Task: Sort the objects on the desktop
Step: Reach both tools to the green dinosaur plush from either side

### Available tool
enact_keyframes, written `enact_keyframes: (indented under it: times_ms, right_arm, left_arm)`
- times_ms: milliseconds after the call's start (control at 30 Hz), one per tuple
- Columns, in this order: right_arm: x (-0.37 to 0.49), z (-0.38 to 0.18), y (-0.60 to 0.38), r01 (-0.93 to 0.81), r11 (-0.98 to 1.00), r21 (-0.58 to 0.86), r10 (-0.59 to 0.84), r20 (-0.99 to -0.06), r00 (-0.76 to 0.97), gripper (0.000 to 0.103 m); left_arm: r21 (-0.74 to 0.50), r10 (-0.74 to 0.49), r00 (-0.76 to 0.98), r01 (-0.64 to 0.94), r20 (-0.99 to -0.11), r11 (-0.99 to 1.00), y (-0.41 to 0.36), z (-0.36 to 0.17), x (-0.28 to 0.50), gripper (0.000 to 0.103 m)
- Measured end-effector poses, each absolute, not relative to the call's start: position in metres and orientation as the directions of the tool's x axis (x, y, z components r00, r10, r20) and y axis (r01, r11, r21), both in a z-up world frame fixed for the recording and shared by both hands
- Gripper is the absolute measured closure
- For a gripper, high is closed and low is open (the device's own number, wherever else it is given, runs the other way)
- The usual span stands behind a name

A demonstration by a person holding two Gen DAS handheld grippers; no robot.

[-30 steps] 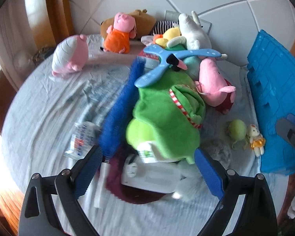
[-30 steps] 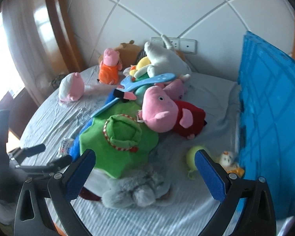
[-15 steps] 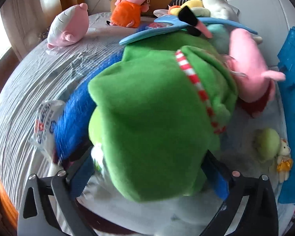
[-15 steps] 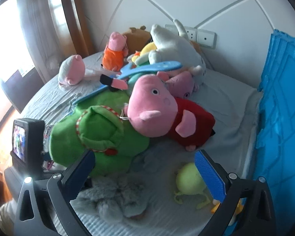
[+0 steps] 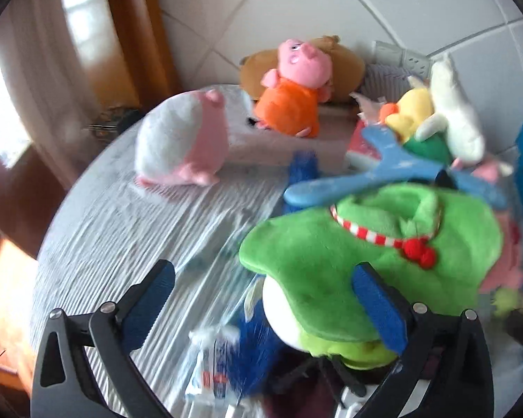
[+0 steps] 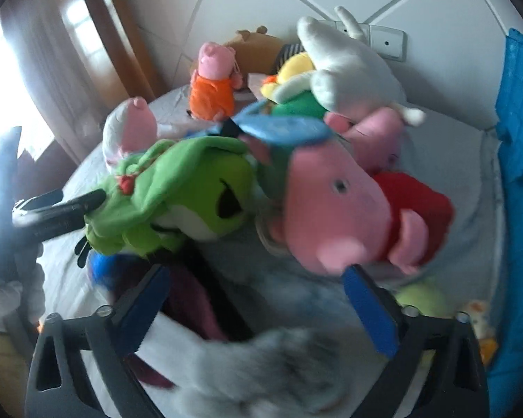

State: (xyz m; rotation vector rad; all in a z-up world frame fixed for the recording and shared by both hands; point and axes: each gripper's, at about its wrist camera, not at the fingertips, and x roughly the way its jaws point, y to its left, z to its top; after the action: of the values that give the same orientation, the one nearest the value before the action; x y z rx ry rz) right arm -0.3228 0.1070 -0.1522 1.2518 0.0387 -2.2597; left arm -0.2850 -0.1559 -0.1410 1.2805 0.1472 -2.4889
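Green plush is what sits nearest your left gripper point(image 5: 261, 296): the frog toy point(image 5: 369, 264), wearing a green hat with a red-and-white band, lies against the right finger point(image 5: 376, 306) of that gripper, while the left finger point(image 5: 150, 299) stands over bare cloth. Those fingers are spread as wide as they go and grip nothing; the frog is mostly outside the gap, overlapping only its right side. In the right wrist view the same frog point(image 6: 177, 195) shows its face and dark mouth, with your left gripper's black arm point(image 6: 59, 209) touching its hat.

Your right gripper point(image 6: 254, 299) has its fingers closing. Between them lie a grey furry toy point(image 6: 261, 365) and a dark maroon thing point(image 6: 191, 299), both badly blurred, and you cannot tell whether the pads touch either. Just above the right finger point(image 6: 369, 310) sits the pig in the red dress point(image 6: 348, 216).

Further out on the bench point(image 5: 122, 230), covered in pale striped cloth, a blue boomerang-shaped toy point(image 5: 383, 170) rests on the pile. A pig in orange point(image 5: 293, 97) leans by the wall, a pink and white round toy point(image 5: 181, 146) stands apart, and a white plush point(image 6: 345, 69) tops a yellow one point(image 6: 296, 66). A blue crate point(image 6: 519, 188) is cut off at the right edge. A packet point(image 5: 209, 365) and blue fur point(image 5: 247, 355) near the left gripper are smeared by motion.
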Motion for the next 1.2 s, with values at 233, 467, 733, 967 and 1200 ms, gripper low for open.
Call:
enact_keyframes:
  times_ms: [233, 467, 733, 967, 1200]
  right_arm:
    - [-0.342, -0.147, 0.096, 0.359, -0.875, 0.324, -0.463, -0.776, -0.428, 0.043]
    - [-0.375, -0.158, 0.086, 0.361, -0.869, 0.338, -0.469, -0.795, -0.384, 0.027]
    - [-0.357, -0.166, 0.068, 0.459, -0.796, 0.395, -0.552, -0.784, -0.282, 0.078]
    - [-0.284, -0.164, 0.061, 0.522, -0.726, 0.447, -0.611, -0.769, -0.191, 0.079]
    - [-0.278, -0.166, 0.098, 0.441, -0.796, 0.415, -0.553, -0.795, -0.251, 0.079]
  left_arm:
    - [-0.01, -0.145, -0.54, 0.273, -0.829, -0.962, -0.157, -0.148, -0.288, 0.0]
    - [-0.055, -0.11, -0.52, 0.29, -0.847, -0.956, -0.15, -0.156, -0.272, 0.0]
    - [0.02, -0.182, -0.492, 0.316, -0.851, -0.949, -0.147, -0.159, -0.253, 0.0]
    - [0.011, -0.146, -0.479, 0.274, -0.866, -0.962, -0.154, -0.159, -0.233, 0.0]
    - [-0.093, -0.042, -0.501, 0.243, -0.864, -0.966, -0.123, -0.152, -0.223, 0.0]
